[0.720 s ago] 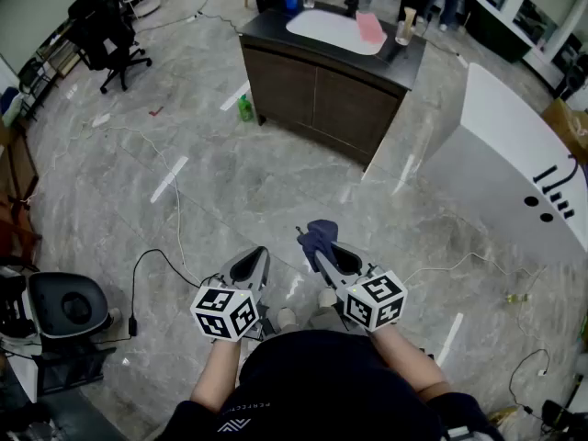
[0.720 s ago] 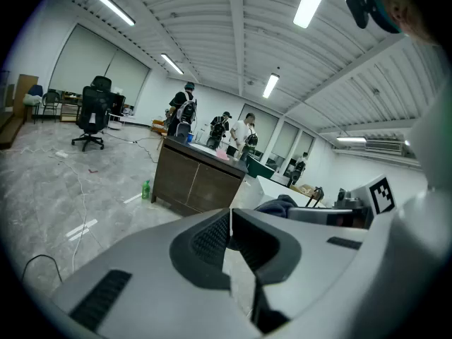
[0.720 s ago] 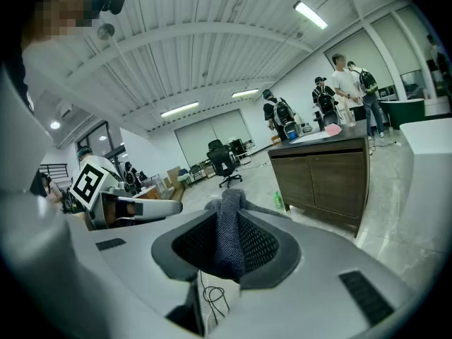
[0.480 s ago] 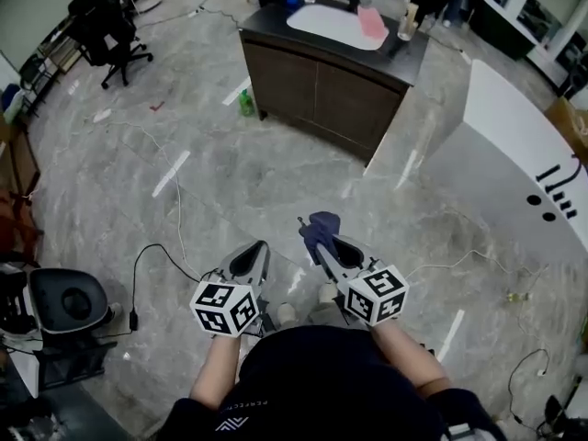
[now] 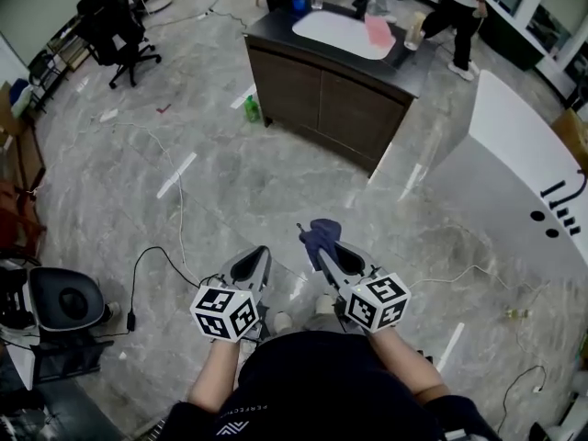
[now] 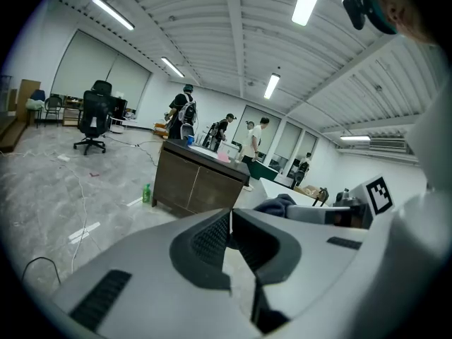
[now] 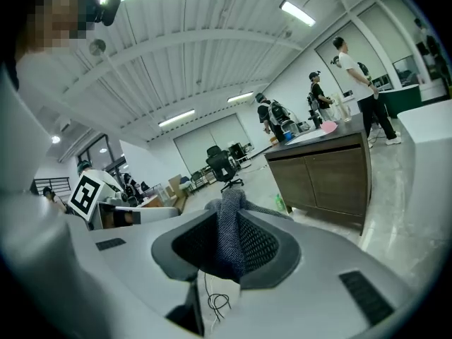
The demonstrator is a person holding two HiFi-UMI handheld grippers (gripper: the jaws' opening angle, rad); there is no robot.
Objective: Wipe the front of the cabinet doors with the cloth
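Right gripper (image 5: 319,249) grips crumpled dark-blue cloth (image 5: 322,232), ready for wiping; left gripper (image 5: 258,257) closed, empty; dark-brown wooden cabinet doors (image 5: 323,100) stand well apart ahead.

Dark navy cloth (image 5: 322,234), a fine knit weave, against the pale grey of the right gripper (image 5: 315,246). The left gripper (image 5: 261,255) is the same pale grey, with black ribbed pads (image 6: 212,239) inside. The left cube (image 5: 225,312) and right cube (image 5: 378,301) are both white with black square markers. Far ahead, the cabinet doors (image 5: 335,99) are dark brown under a black countertop (image 5: 418,62) with a white basin (image 5: 340,33). On top there's a pink item (image 5: 378,30) and a blue cup (image 5: 299,3). A green bottle (image 5: 250,108) stands at the cabinet's left. The floor (image 5: 230,191) is grey marble, white-veined, with white strips. Far left is a black office chair (image 5: 115,30). On the right, a white counter (image 5: 514,173) with black marks.
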